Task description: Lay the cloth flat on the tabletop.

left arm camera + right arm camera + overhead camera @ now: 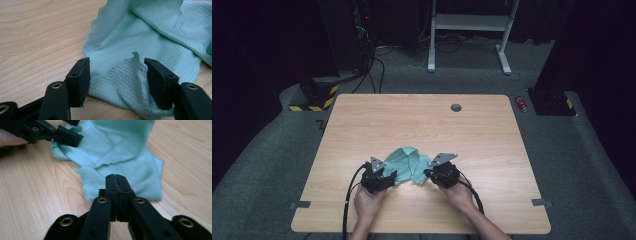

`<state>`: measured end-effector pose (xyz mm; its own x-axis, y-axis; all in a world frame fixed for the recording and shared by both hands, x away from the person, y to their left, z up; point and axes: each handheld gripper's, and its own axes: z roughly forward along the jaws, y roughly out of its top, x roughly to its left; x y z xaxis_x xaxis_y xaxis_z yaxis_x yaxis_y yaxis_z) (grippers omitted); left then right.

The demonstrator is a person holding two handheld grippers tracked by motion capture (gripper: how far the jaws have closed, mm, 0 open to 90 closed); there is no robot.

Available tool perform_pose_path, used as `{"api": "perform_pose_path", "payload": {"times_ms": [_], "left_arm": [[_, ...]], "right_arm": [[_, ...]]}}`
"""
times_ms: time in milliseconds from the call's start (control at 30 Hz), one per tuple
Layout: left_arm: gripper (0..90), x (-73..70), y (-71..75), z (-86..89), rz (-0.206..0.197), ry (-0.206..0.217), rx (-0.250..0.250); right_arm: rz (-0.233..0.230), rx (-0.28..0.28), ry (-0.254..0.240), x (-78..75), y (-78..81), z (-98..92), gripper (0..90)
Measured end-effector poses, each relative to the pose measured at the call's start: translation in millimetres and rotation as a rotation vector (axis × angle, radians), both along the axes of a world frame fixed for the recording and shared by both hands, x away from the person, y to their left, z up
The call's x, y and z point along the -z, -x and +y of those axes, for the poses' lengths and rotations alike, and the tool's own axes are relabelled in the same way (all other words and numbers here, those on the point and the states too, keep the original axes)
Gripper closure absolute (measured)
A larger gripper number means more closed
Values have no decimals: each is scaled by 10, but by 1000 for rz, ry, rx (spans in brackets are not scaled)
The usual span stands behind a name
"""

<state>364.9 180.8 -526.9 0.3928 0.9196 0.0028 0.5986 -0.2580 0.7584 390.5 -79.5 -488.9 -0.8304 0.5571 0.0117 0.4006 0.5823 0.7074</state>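
The left gripper [116, 75] stands with its jaws spread wide. A raised fold of the green cloth [140, 42] sits between them; the fold leans against the right-hand pad, while the left-hand pad stands clear of it, so the pads do not press on the cloth. The jaws rest low over the table [37, 37], at the near edge of the cloth.

The right gripper [116, 177] has its jaws pressed together, pad against pad. No cloth is visible between the pads; the tips sit over the near edge of the cloth [120, 152], and whether a thin edge is caught beneath them cannot be told. This view is slightly blurred.

In the high view, the left gripper [388, 176] and the right gripper [428, 173] flank the cloth [408, 162], one at each lower corner, each held by a hand that enters from the bottom edge. A cable trails from each gripper toward the person.

The cloth lies crumpled and partly folded on the wooden table [362, 125], near the front edge and about midway across its width. It has a diamond-weave texture and a scalloped hem. A small round grey cap [456, 107] sits in the tabletop near the far edge, well apart from the cloth.
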Motion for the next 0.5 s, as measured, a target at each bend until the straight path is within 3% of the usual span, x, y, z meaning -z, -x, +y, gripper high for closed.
{"api": "perform_pose_path", "payload": {"times_ms": [100,133,233,300,367,400,433,500], "left_arm": [[394,-1,0,1,1,0,1],[394,0,0,0,1,0,1],[394,-1,0,1,1,-1,1],[394,-1,0,0,1,0,1],[394,-1,0,1,1,-1,1],[394,-1,0,0,1,-1,1],[394,-1,0,1,1,0,1],[394,-1,0,1,1,-1,1]], "right_arm": [[-8,9,3,21,7,6,623],[-16,0,19,56,21,85,563],[2,-30,42,115,25,212,550],[12,-58,67,171,37,321,593],[-33,-73,139,211,92,424,791],[-33,-73,139,211,92,424,791],[-29,-82,139,201,89,421,870],[-10,-81,132,183,80,386,888]]}}
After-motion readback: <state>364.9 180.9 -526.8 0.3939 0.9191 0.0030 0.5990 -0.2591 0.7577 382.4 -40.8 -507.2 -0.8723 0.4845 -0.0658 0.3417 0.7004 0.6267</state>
